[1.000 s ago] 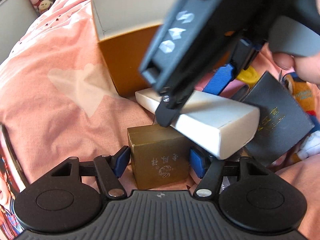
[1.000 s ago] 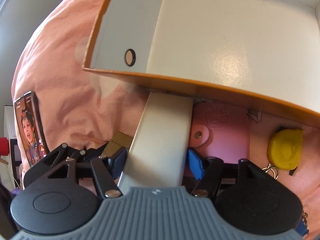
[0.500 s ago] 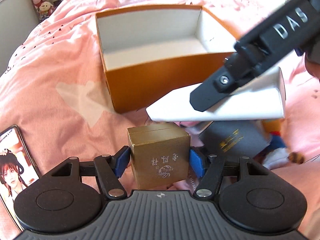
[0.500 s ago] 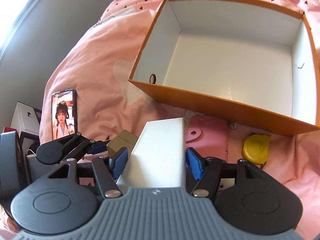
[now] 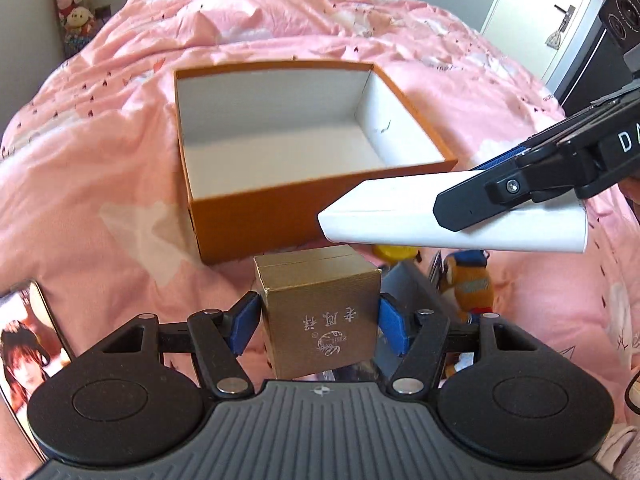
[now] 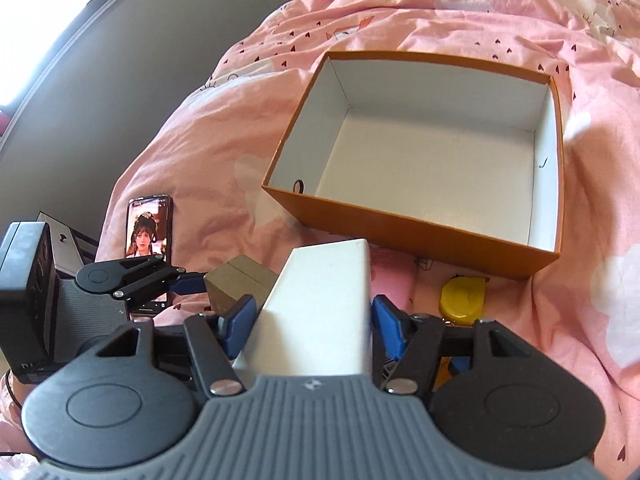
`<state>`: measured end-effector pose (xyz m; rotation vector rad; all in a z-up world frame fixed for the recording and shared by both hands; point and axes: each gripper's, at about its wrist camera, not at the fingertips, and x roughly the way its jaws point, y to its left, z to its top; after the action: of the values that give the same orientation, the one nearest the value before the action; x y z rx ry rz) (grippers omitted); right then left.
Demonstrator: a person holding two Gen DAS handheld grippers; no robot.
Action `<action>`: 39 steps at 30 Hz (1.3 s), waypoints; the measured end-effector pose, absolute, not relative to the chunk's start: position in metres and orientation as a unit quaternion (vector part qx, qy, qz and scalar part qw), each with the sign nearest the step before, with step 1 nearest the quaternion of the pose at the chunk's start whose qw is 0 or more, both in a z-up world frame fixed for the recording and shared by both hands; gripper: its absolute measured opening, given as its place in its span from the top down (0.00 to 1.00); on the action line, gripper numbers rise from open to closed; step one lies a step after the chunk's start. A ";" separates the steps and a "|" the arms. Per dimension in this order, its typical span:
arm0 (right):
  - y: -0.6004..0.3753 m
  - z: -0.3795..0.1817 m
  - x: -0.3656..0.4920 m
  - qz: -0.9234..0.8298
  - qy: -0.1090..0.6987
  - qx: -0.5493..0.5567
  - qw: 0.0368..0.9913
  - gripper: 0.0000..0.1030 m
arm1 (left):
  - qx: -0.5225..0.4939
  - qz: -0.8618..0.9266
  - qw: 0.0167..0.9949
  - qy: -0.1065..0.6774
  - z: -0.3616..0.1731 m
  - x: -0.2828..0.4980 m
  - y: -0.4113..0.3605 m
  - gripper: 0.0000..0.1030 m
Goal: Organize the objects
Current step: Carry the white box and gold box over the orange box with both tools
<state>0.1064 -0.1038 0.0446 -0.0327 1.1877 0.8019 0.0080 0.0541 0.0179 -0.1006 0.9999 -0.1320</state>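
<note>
An open orange box [image 5: 248, 216] with a white, bare inside stands on the pink bedspread; it also shows in the right wrist view [image 6: 400, 228]. My left gripper [image 5: 318, 320] is shut on a small gold box [image 5: 320, 312] and holds it in the air in front of the orange box. My right gripper [image 6: 310, 316] is shut on a long white box [image 6: 320, 312], also lifted, to the right of the gold box [image 6: 240, 280]. The white box [image 5: 400, 212] juts in from the right in the left wrist view.
A phone [image 6: 148, 228] with a lit screen lies on the bed at the left. A yellow tape measure [image 6: 462, 296], a pink pouch [image 6: 390, 276], a dark booklet [image 5: 412, 292] and a plush toy [image 5: 468, 280] lie in front of the orange box.
Both grippers have risen and pulled back from the orange box, each carrying its box. The white box has swung off the gold box to the right. The whole orange box now shows.
</note>
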 end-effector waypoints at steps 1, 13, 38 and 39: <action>-0.105 0.050 0.106 0.368 0.537 -0.015 0.759 0.37 | -0.044 -0.063 0.878 0.473 0.023 0.009 0.055 0.29; -0.099 0.077 0.155 0.356 0.482 0.013 0.800 0.37 | -0.043 -0.077 0.895 0.437 0.066 0.069 0.083 0.29; -0.036 -0.088 0.324 0.273 0.600 0.056 0.750 0.37 | -0.005 -0.114 0.812 0.572 -0.004 0.204 0.113 0.29; -0.036 -0.094 0.327 0.271 0.608 0.063 0.743 0.37 | 0.000 -0.117 0.810 0.575 -0.007 0.206 0.112 0.29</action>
<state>0.3267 -0.0360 -0.0939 0.1373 1.3328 0.5947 0.2058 0.1117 -0.0069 -0.0006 1.2289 -0.2499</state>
